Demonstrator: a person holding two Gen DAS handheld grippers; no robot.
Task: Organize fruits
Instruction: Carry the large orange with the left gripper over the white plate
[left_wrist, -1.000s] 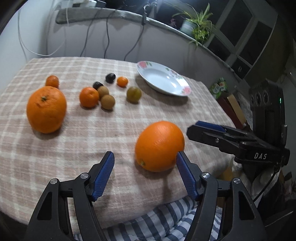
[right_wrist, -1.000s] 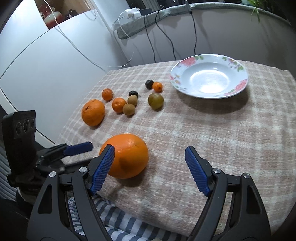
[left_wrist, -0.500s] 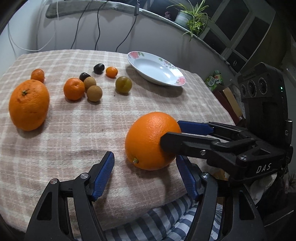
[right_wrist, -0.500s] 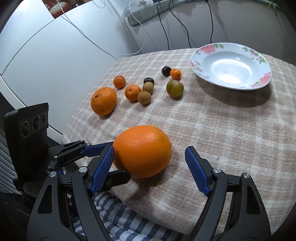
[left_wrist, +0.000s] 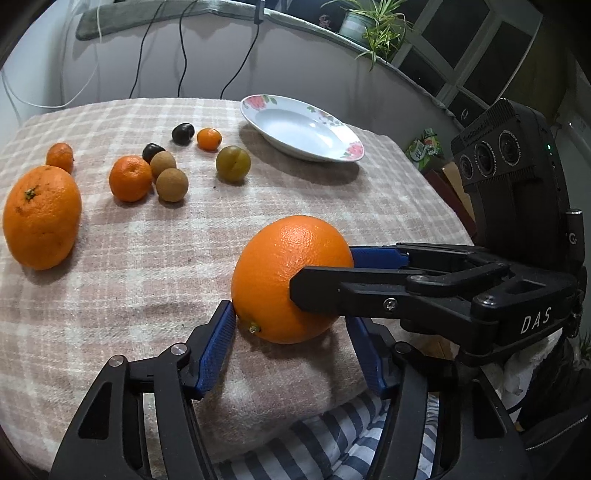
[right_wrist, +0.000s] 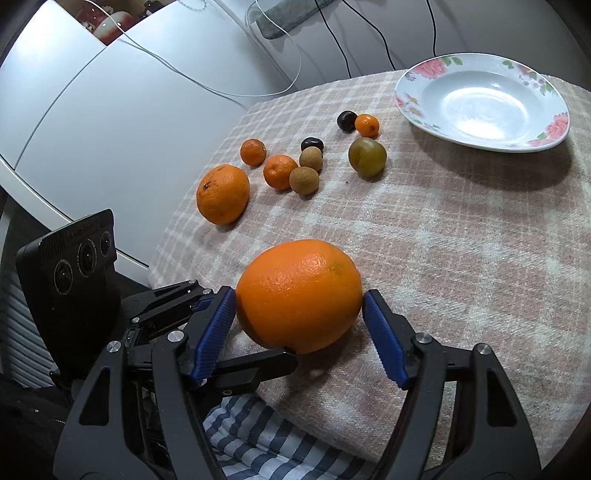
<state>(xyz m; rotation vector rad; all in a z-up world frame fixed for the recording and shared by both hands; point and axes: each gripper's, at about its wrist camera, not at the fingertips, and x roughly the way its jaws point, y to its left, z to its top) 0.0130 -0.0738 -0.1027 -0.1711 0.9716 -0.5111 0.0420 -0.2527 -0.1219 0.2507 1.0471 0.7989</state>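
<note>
A large orange (left_wrist: 280, 266) (right_wrist: 299, 291) lies near the front edge of the checked cloth. My right gripper (right_wrist: 299, 295) reaches in from the right, its jaws closing, and both blue pads touch the orange's sides. My left gripper (left_wrist: 291, 317) is closing too. Its left pad (left_wrist: 218, 343) meets the orange's lower edge, while its right pad is partly hidden behind the right gripper's finger and stands just off the fruit. A second large orange (left_wrist: 42, 216) sits at the far left. The flowered white plate (left_wrist: 332, 155) (right_wrist: 480, 144) stands bare at the back right.
Between the second orange and the plate lie mandarins (left_wrist: 130, 178), brown longans (left_wrist: 171, 184), dark fruits (left_wrist: 183, 133) and a green plum (left_wrist: 233, 163). The cloth-covered table (left_wrist: 147, 258) drops off just before the grippers onto striped fabric (left_wrist: 332, 443). Cables hang down the back wall.
The right gripper swung in from the right until its fingers flank the large orange. Both pairs of jaws have narrowed onto the fruit. The other fruits stay put.
</note>
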